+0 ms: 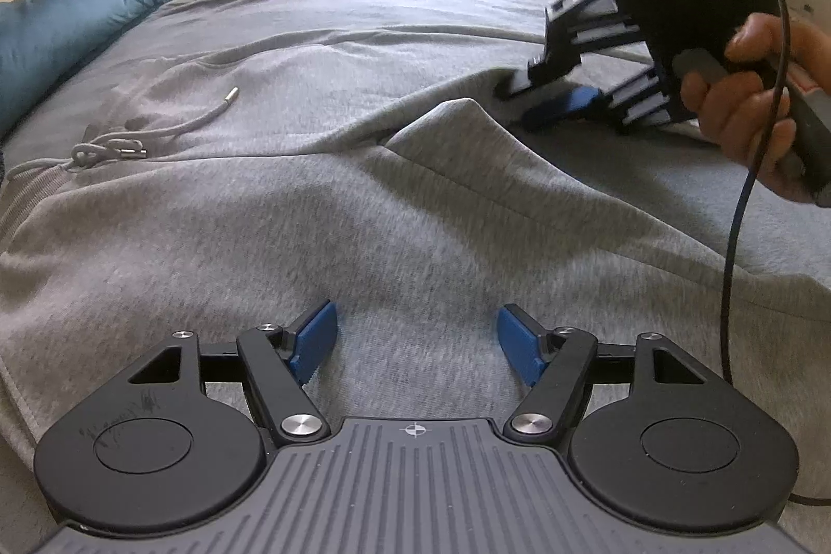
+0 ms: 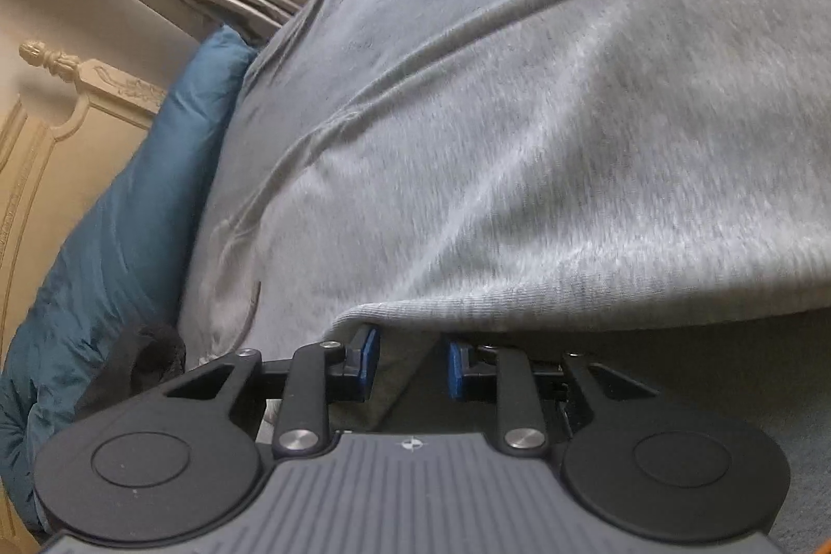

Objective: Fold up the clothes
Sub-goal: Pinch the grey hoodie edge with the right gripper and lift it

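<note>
While folding waits: grey sweatpants (image 1: 322, 201) lie spread across the bed (image 1: 363, 3).
Left wrist view: left tongs (image 1: 413, 341) gape wide, empty, above soft fleece; right tongs (image 1: 524, 97) nose into a raised fold.
Right wrist view: right tongs (image 2: 410, 367) narrowed around the ribbed hem (image 2: 467, 310); contact unclear.
Handling: light, limp; take hems.
Writing: none legible.

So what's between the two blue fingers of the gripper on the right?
A fold of the grey sweatshirt, right at its ribbed edge, sits between the right gripper fingers; the right wrist view shows it.
</note>
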